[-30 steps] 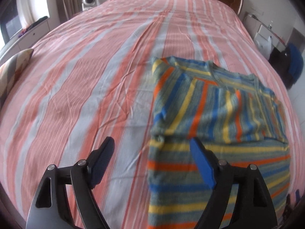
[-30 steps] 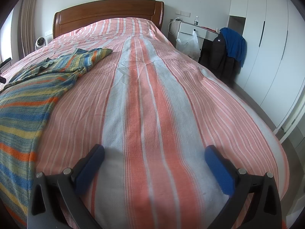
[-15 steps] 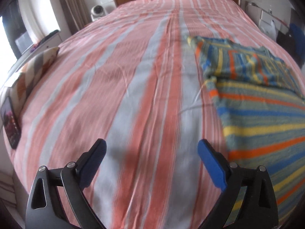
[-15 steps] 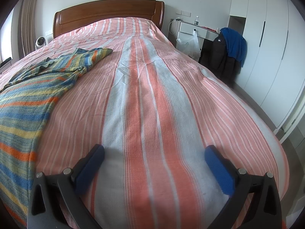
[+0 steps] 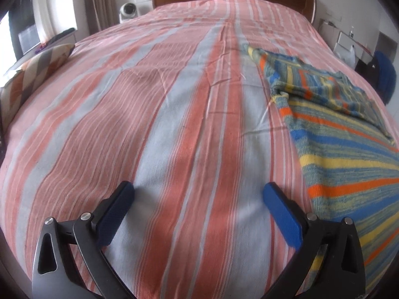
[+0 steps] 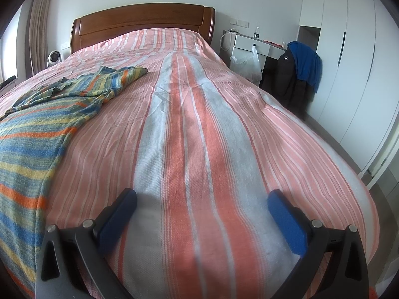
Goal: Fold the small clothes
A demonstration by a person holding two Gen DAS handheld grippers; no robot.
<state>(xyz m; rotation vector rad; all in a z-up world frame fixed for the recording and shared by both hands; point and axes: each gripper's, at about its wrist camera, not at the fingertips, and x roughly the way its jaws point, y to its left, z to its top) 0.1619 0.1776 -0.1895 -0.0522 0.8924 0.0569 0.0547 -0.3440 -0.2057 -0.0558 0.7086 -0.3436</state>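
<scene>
The left gripper (image 5: 198,191) and right gripper (image 6: 202,198) both gape wide, holding nothing, over the striped bedspread (image 5: 149,124); between them lies the striped knit top (image 5: 349,137). Its upper part seems folded over, though edge distortion blurs this.

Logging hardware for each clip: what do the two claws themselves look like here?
Both look identical. The left claw and right claw each have two black, angular link arms with triangular cut-outs and round silver pivot bolts. Each arm ends in a flat, rectangular blue finger pad with a fine ribbed texture. No cables, labels, sleeves or hands are visible in either wrist view.
</scene>
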